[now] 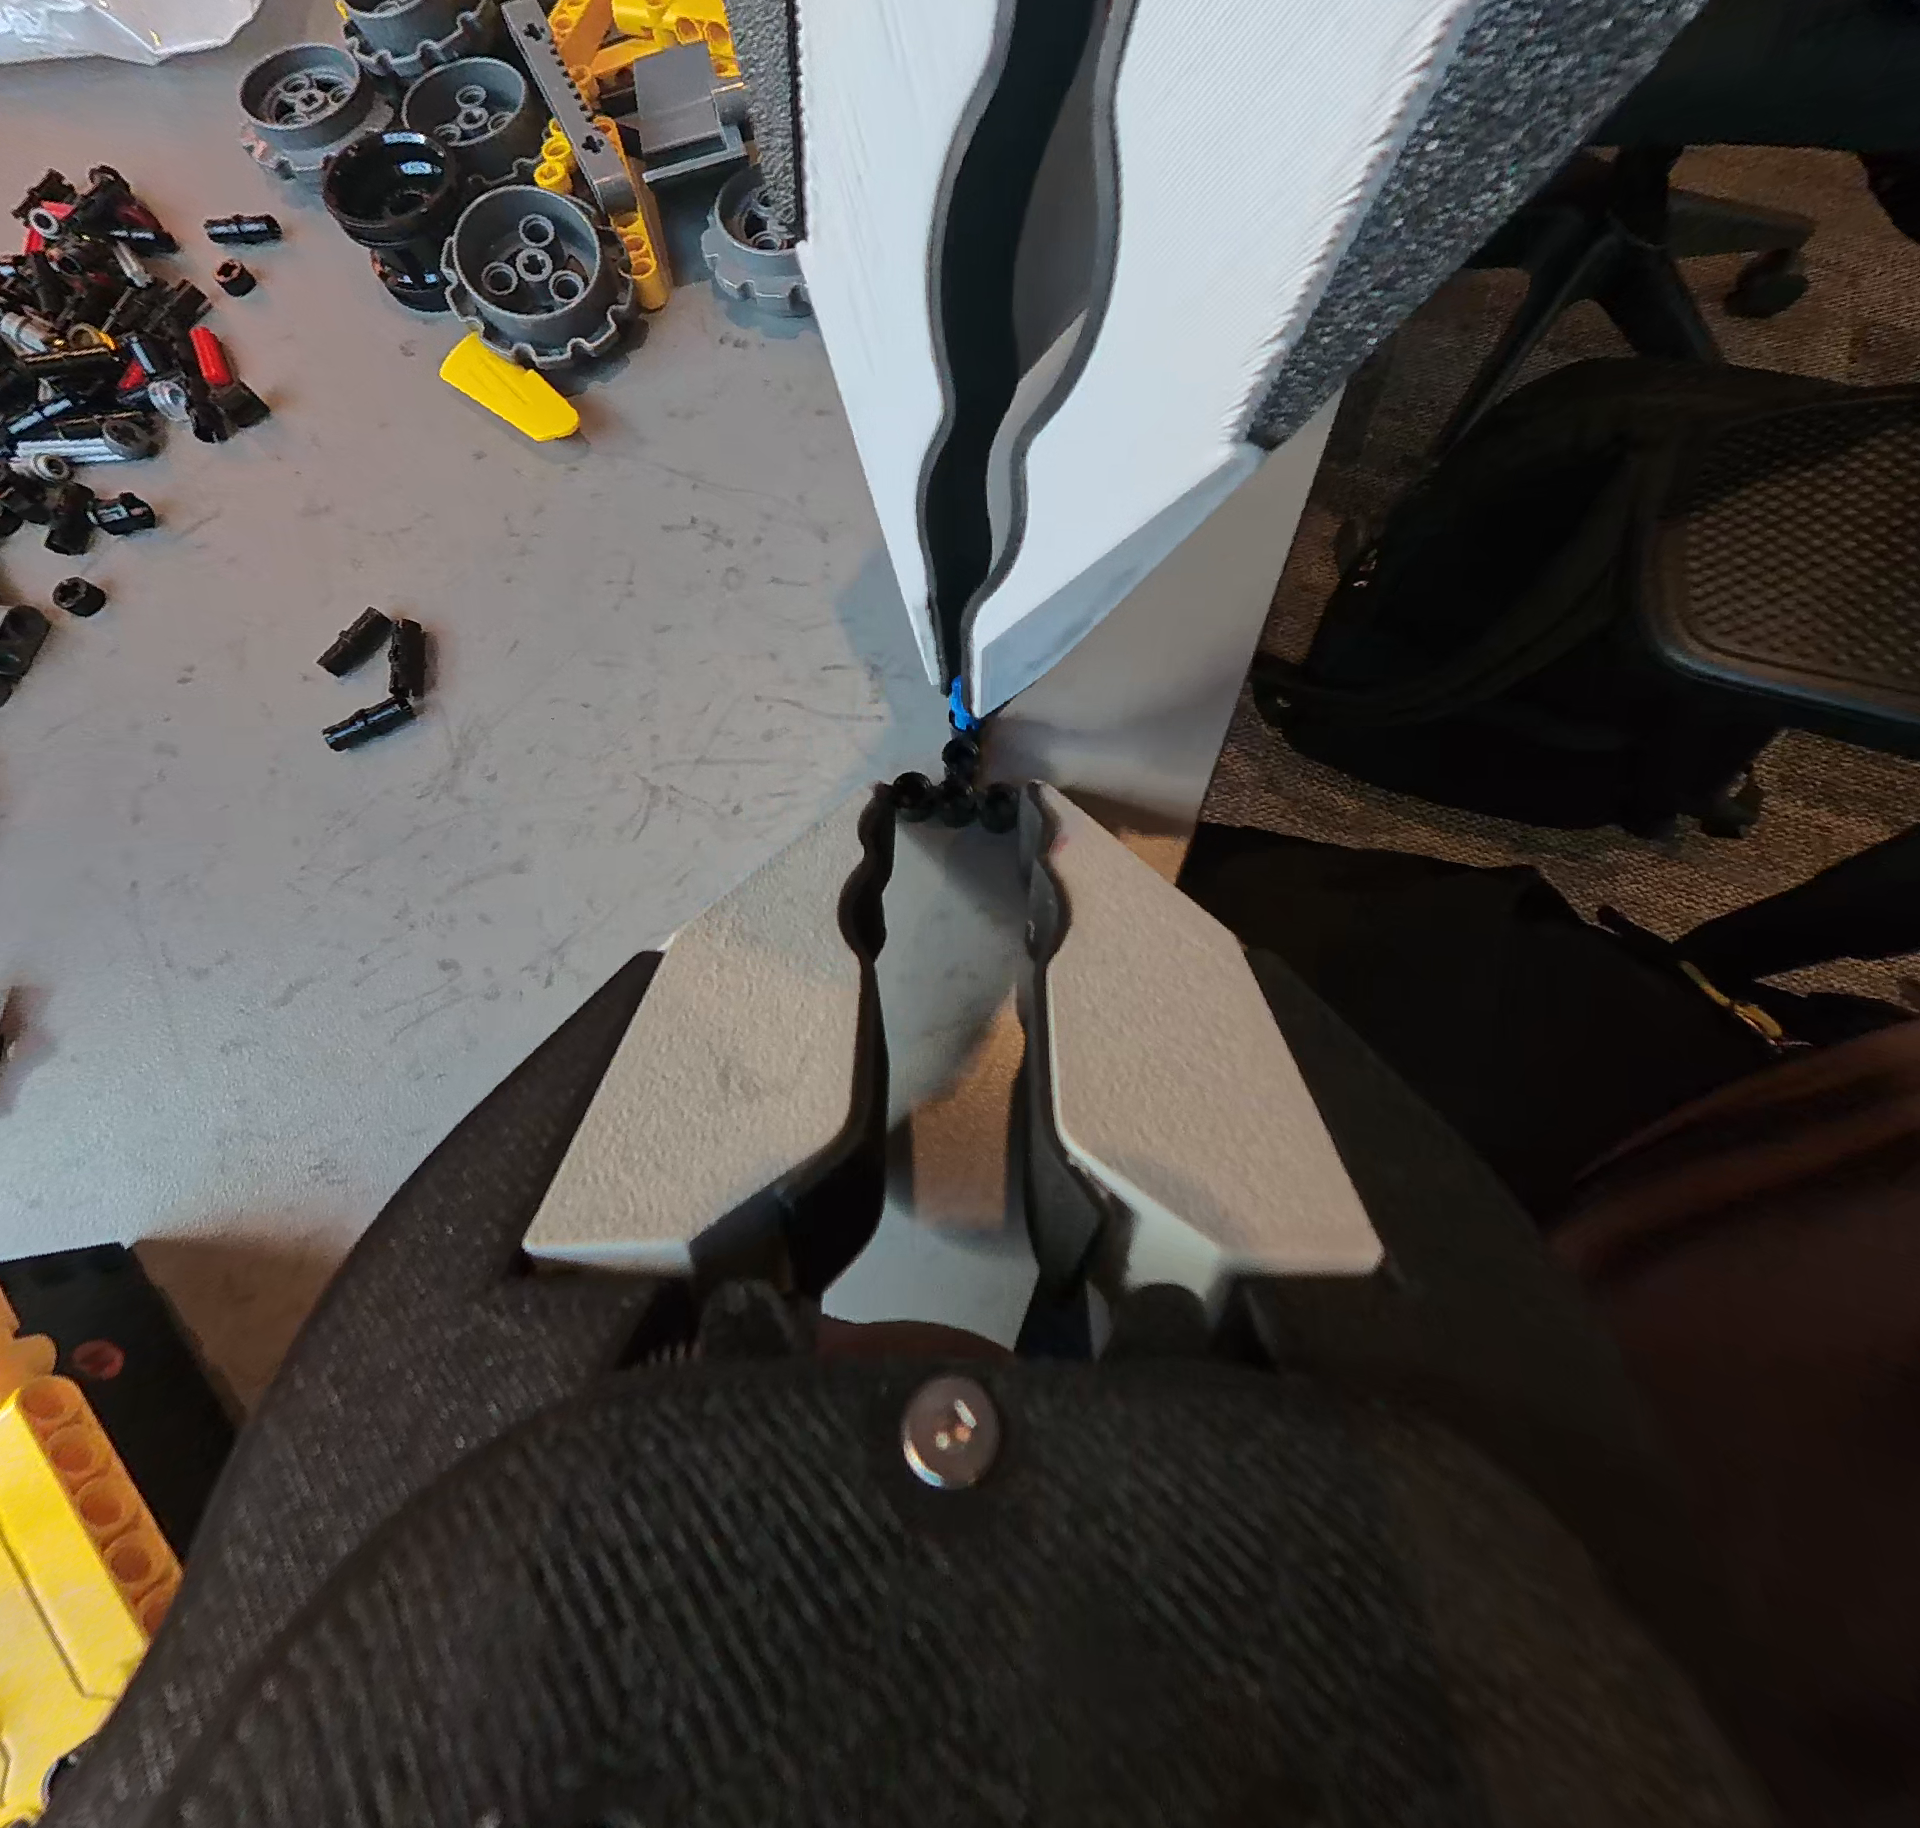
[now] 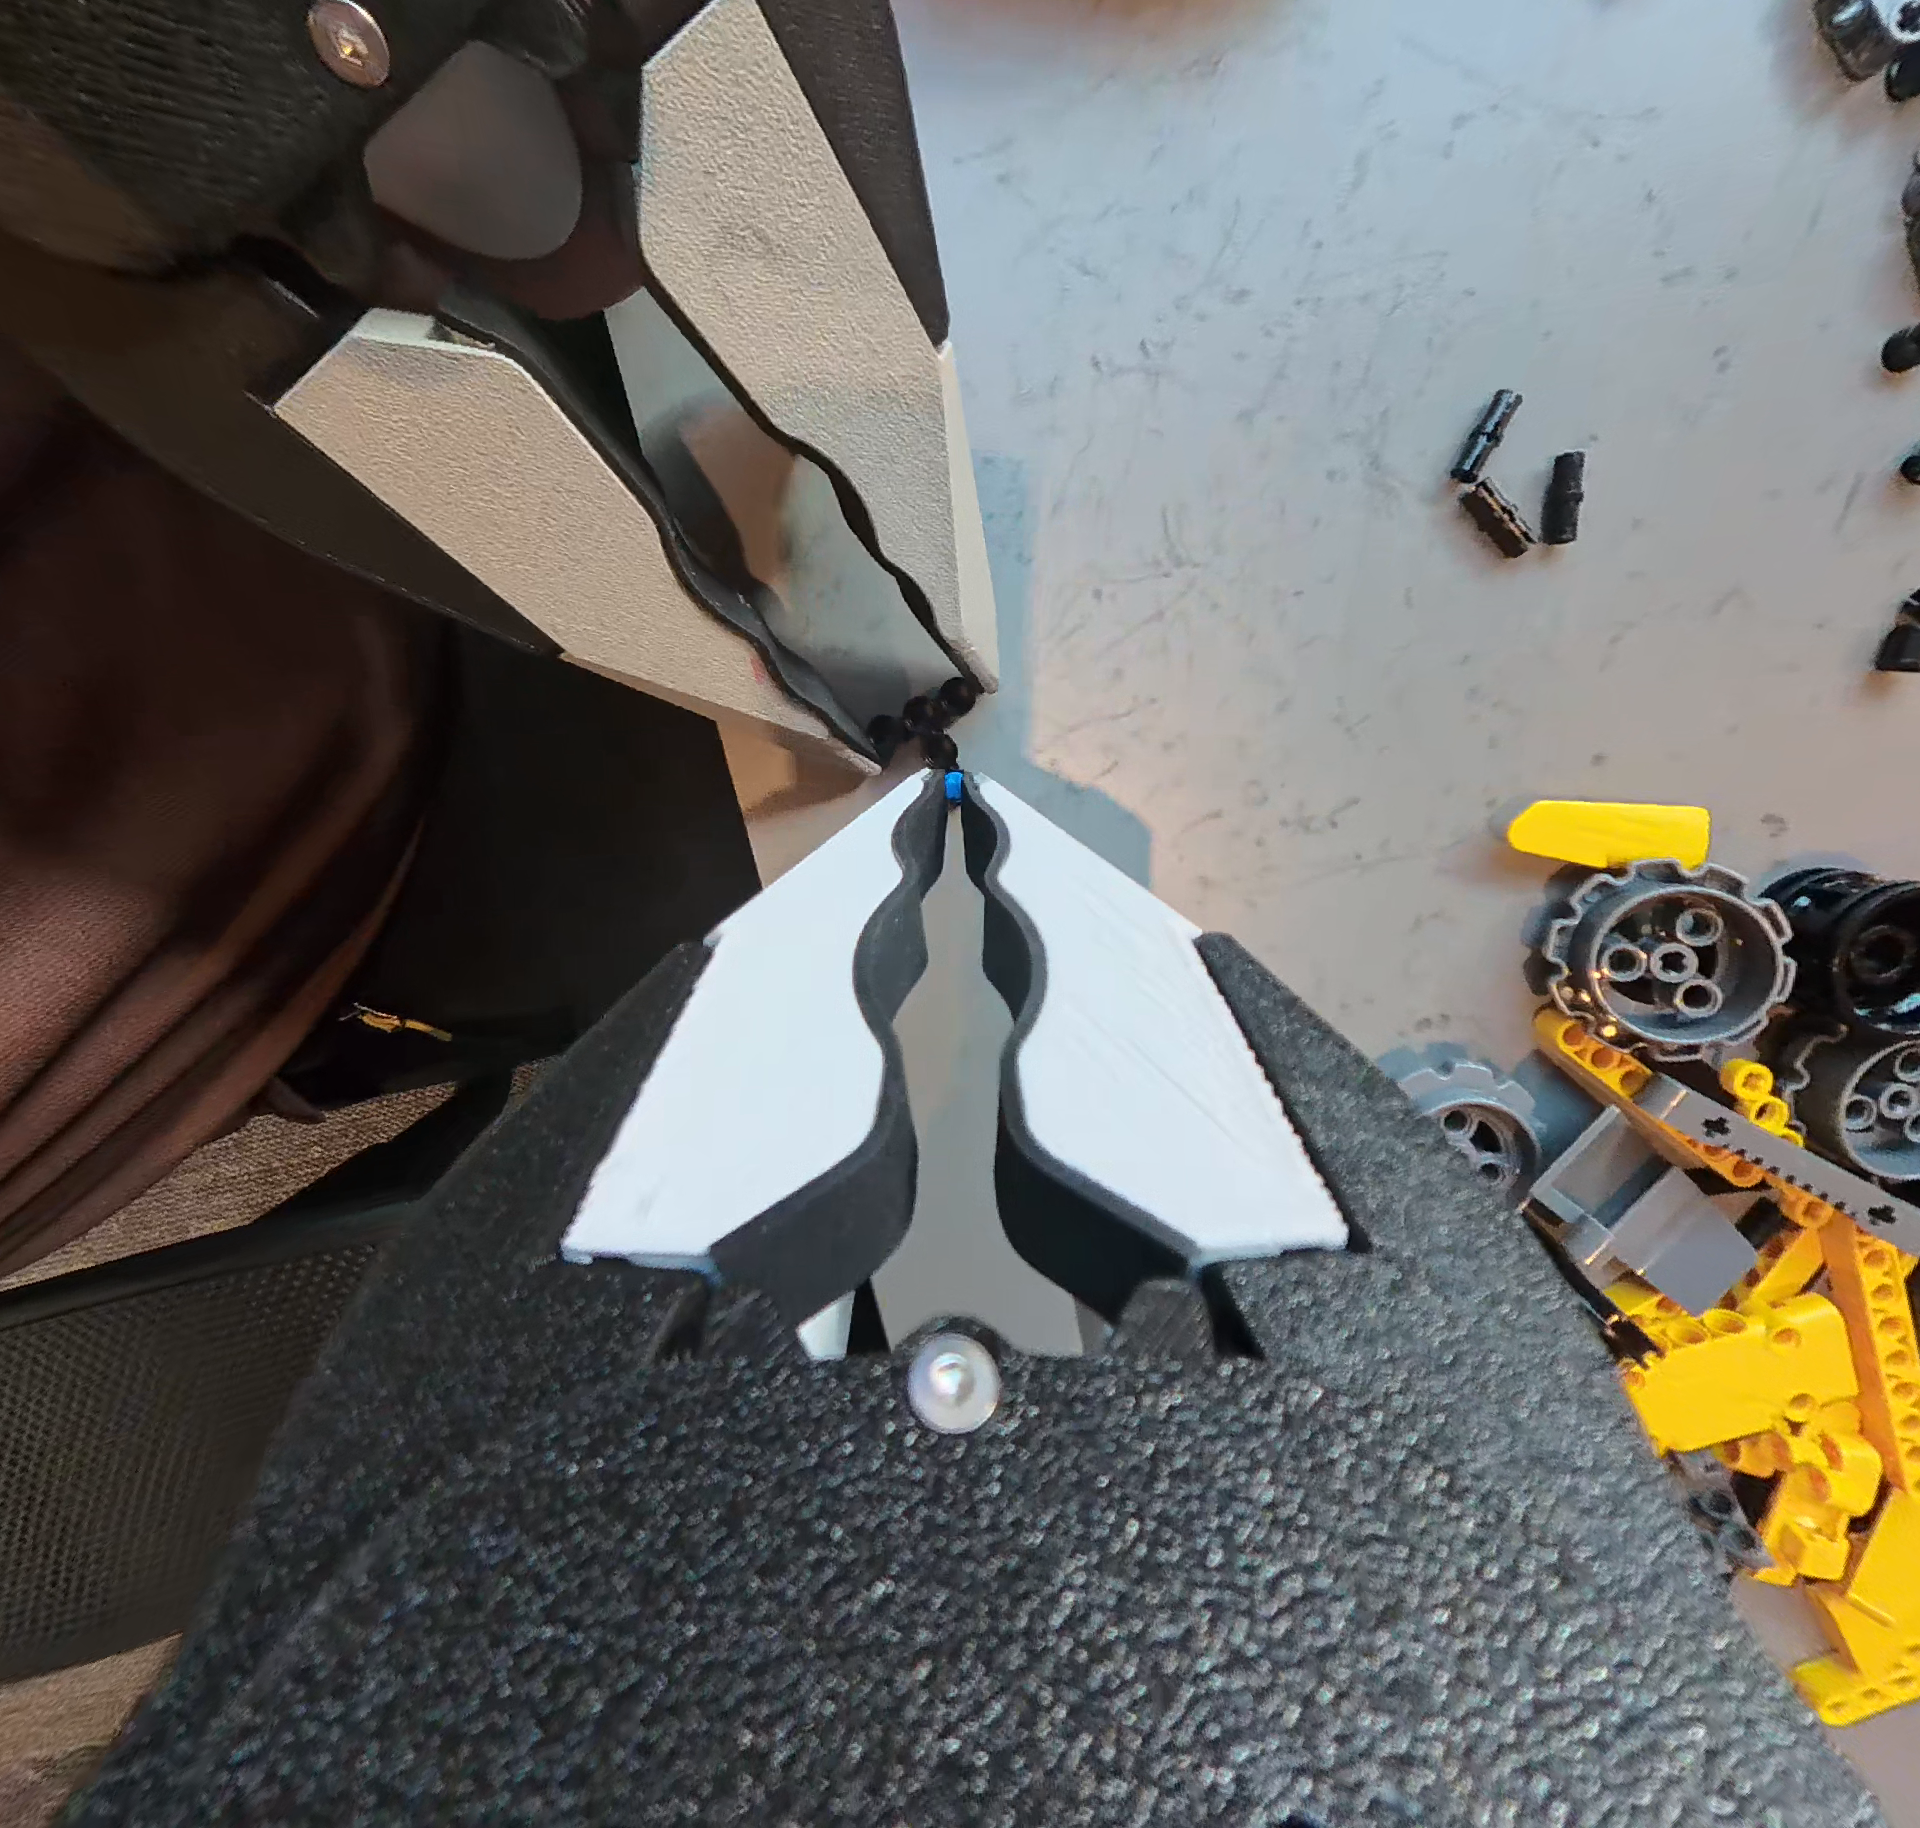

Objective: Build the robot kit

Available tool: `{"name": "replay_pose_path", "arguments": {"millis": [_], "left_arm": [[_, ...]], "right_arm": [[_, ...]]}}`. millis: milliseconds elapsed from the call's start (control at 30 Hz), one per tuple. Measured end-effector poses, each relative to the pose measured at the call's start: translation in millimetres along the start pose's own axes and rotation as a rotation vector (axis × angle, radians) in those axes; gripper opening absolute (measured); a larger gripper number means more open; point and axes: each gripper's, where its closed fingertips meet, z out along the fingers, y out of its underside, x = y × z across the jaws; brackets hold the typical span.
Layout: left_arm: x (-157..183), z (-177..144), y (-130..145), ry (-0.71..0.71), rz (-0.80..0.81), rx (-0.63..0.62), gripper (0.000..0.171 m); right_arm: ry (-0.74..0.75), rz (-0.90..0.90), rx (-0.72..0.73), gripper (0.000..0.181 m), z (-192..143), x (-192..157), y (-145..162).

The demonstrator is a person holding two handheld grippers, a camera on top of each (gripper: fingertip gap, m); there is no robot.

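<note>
Left wrist view shows, near the centre of the frame, a small black connector (image 1: 954, 799) with several round lobes. It is clamped between the tips of the left gripper (image 1: 956, 810), which has grey fingers and enters from the bottom. Just above it a tiny blue pin (image 1: 960, 710) is pinched in the tips of the right gripper (image 1: 962, 689), whose white fingers come down from the top. The pin touches the upper lobe of the connector, or is already partly inside it; which one I cannot tell.

In the right wrist view the same meeting is seen from the other side: the pin (image 2: 951, 789) sits at the closed white tips of the right gripper (image 2: 950, 787), and the connector (image 2: 928, 719) is held just above it by the left gripper (image 2: 932, 729), which comes from the upper left.

In my judgement, the pin should stay in one line with the hole of the lobe, and the push should be straight and gentle, because both grips are only at the very tips and the parts can slip or turn.

All this hangs over the edge of a grey table (image 1: 582, 843). At the upper left of the left wrist view lie grey wheels (image 1: 532, 266), a yellow assembly (image 1: 613, 2), a yellow wedge (image 1: 509, 394) and loose black pins (image 1: 369, 672).
</note>
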Motion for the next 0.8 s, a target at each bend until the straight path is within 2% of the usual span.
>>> {"name": "replay_pose_path", "arguments": {"millis": [200,433,600,800], "left_arm": [[-1.3,-0.1,0.2,-0.002,-0.013,0.001,0.021],[-2.3,0.1,-0.1,-0.016,-0.006,0.004,0.021],[-4.3,0.2,-0.2,-0.023,-0.018,0.004,0.021],[-4.6,0.4,-0.3,-0.026,-0.017,0.004,0.021]], "right_arm": [[0.069,-0.1,-0.014,0.0,0.6,-0.7,2.6],[0.037,-0.057,-0.039,0.0,6.5,2.4,2.7],[-0.063,0.087,0.057,0.0,6.7,3.8,0.3],[-0.043,0.091,0.167,0.0,-0.1,4.4,-3.8]]}}
